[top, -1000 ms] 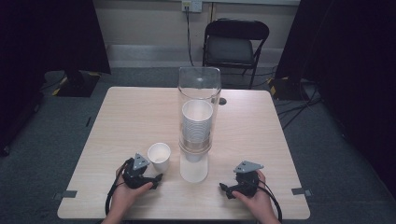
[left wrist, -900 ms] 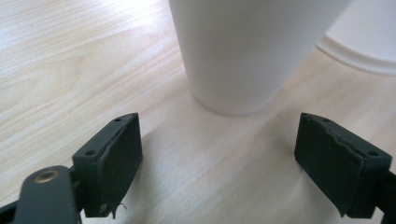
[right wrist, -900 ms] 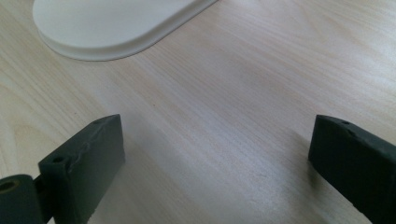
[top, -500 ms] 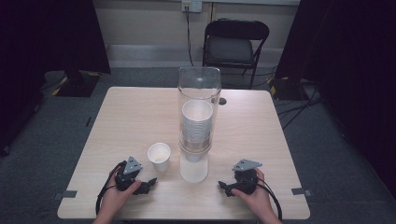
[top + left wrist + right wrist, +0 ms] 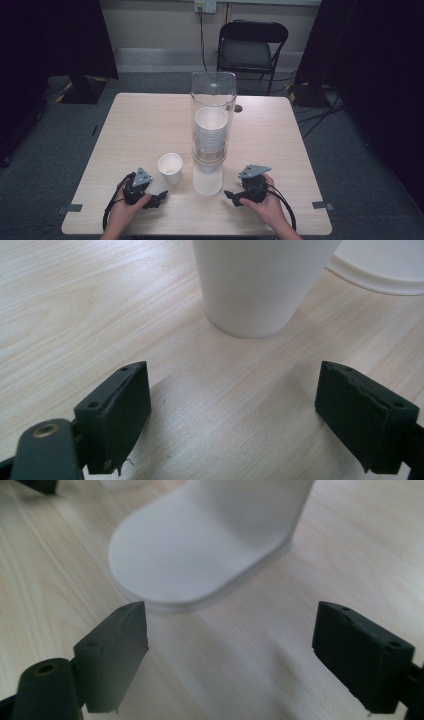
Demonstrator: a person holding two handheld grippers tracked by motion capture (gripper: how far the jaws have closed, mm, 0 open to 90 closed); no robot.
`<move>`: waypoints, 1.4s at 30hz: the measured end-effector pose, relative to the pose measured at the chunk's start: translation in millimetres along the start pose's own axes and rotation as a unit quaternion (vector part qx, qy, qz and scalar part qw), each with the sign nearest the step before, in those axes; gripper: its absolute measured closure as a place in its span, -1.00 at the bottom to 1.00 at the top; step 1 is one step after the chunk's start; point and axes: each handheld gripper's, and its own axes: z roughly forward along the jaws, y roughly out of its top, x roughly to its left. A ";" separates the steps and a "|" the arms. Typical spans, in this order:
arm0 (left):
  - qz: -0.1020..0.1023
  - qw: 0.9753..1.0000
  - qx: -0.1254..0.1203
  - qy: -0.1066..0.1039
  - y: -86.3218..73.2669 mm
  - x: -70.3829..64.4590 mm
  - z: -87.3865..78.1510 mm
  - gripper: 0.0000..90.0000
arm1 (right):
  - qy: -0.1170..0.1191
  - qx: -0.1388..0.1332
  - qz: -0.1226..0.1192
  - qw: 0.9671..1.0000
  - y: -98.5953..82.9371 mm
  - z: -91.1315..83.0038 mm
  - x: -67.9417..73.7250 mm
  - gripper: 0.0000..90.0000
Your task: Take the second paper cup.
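Both hands rest low on the near edge of the table [image 5: 125,130], each wrapped around a gripper lying close to the wood with its cable looping back toward the person. The left gripper [image 5: 159,196] points toward the middle of the table, and in its own view its two black jaws stand wide apart with nothing between them; the right gripper [image 5: 229,195] points across toward the left one, its jaws likewise spread wide and empty. The paper cup [image 5: 257,282] stands upright on the table just ahead of the left gripper's fingertips, apart from them, its narrow base down and its open mouth up; it is plain white and smooth-sided. Just ahead of the right gripper's fingertips lies the flat white rounded base [image 5: 195,555] of the cup dispenser [image 5: 212,107], a tall clear tube standing upright with a stack of white cups [image 5: 210,131] nested inside. The loose cup sits just beside that base, on its left in the high view.
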 end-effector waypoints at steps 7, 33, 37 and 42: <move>0.001 1.000 0.000 0.001 0.0 0.0 0.0 -0.68 | 0.013 -0.022 -0.014 1.000 18.8 0.8 7.7 -0.68; 0.004 1.000 0.002 -0.002 0.2 0.2 0.3 -0.71 | 0.005 -0.128 0.007 0.992 77.6 7.4 29.2 -0.39; 0.004 1.000 0.002 -0.002 0.2 0.1 0.3 -0.71 | -0.016 -0.129 -0.016 0.991 76.1 8.5 29.0 -0.27; 0.007 1.000 0.003 -0.001 0.4 0.4 0.3 -0.72 | -0.026 -0.133 -0.025 0.990 71.0 11.8 29.8 -0.23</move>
